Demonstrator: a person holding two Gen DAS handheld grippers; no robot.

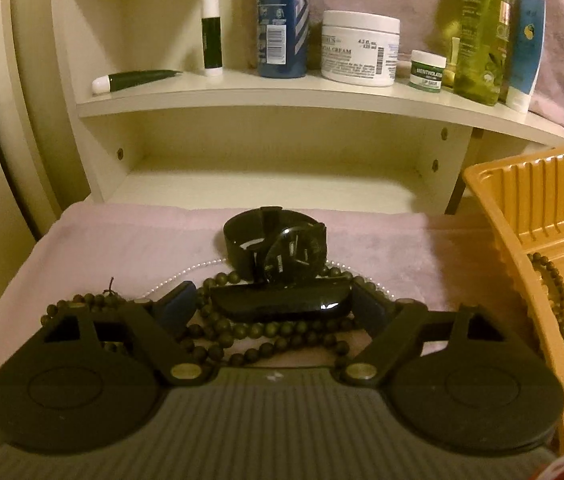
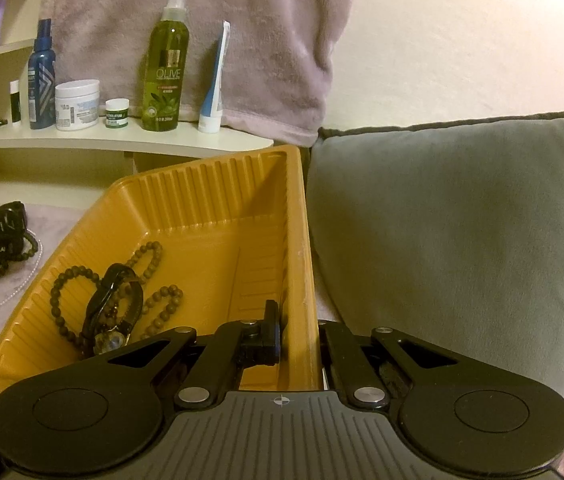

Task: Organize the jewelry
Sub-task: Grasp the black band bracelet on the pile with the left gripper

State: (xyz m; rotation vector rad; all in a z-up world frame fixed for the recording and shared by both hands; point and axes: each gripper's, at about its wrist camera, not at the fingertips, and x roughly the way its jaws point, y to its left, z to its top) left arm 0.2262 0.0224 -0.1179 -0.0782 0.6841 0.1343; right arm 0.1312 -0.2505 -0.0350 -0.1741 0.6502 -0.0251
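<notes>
On the pink towel point(image 1: 101, 248) a black watch point(image 1: 282, 248) stands on edge. In front of it lie a glossy black oblong piece point(image 1: 282, 302), a dark bead strand point(image 1: 249, 330) and a thin pearl strand point(image 1: 179, 278). My left gripper point(image 1: 273, 288) is open low over this pile, with the oblong piece between its blue pads point(image 1: 179, 298); the left pad stands clear of it. My right gripper point(image 2: 298, 320) is shut on the right wall of the orange tray point(image 2: 201, 160). Brown bead loops point(image 2: 149, 256) and a black strap piece point(image 2: 113, 292) lie in the tray.
A cream shelf point(image 1: 282, 96) behind the towel carries a blue can point(image 1: 282, 20), a white cream jar point(image 1: 358, 48), a green bottle point(image 2: 165, 68) and small tubes. A grey cushion point(image 2: 442, 240) lies right of the tray. A pink cloth point(image 2: 201, 40) hangs on the wall.
</notes>
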